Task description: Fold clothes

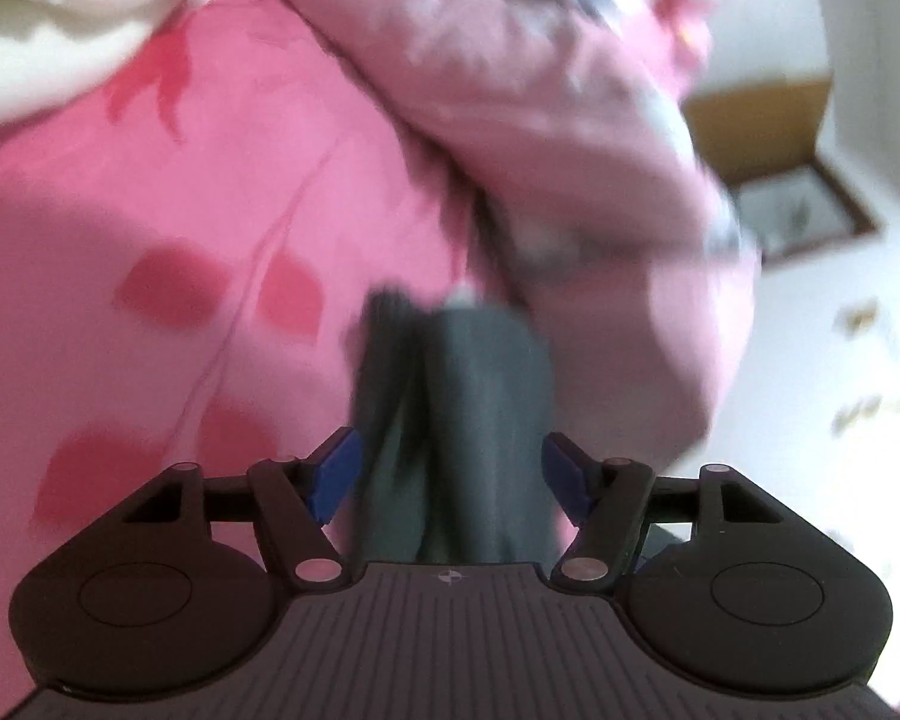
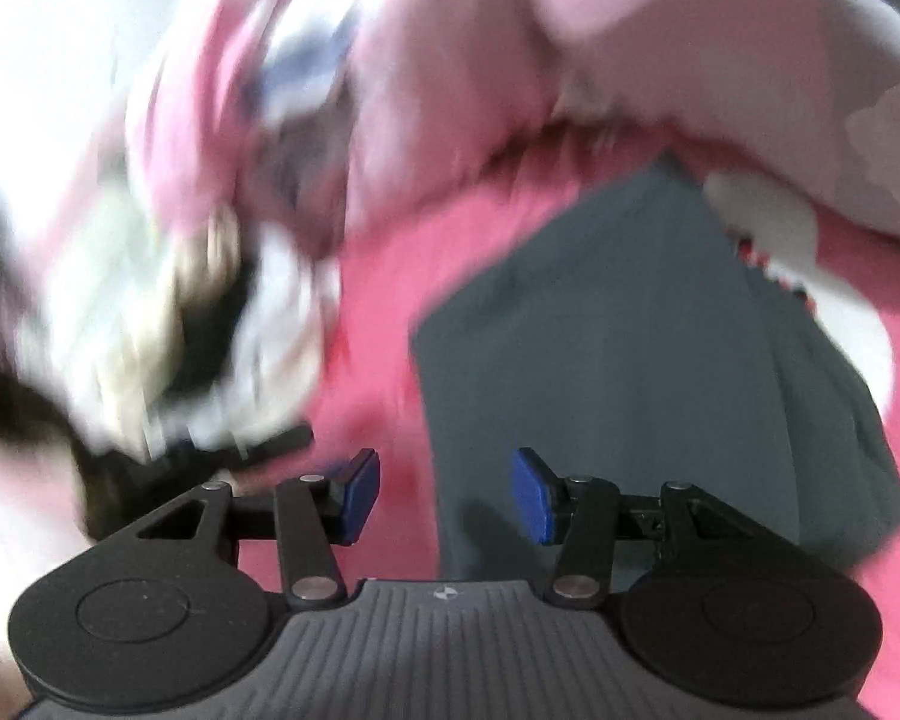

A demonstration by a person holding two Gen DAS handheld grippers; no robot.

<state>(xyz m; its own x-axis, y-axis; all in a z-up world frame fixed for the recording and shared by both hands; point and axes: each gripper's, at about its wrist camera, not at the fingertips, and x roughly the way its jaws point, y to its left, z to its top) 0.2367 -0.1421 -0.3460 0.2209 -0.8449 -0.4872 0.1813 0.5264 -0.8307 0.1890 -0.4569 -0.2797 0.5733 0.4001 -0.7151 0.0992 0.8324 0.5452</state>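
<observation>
Both grippers spread: grey garment [image 1: 468,432] between left gripper [image 1: 453,477] fingers, beneath right gripper [image 2: 447,495].

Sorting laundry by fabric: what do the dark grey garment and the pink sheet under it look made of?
Dark grey garment: matte, thin woven cloth, perhaps cotton; it bunches in soft folds. Pink sheet: smooth printed fabric with red leaves and a slight sheen, perhaps polyester. Blur leaves both open.

Pink bedsheet [image 1: 150,252] with red leaf print — far right, a framed picture [image 1: 804,204] on white wall [image 1: 810,360].
</observation>
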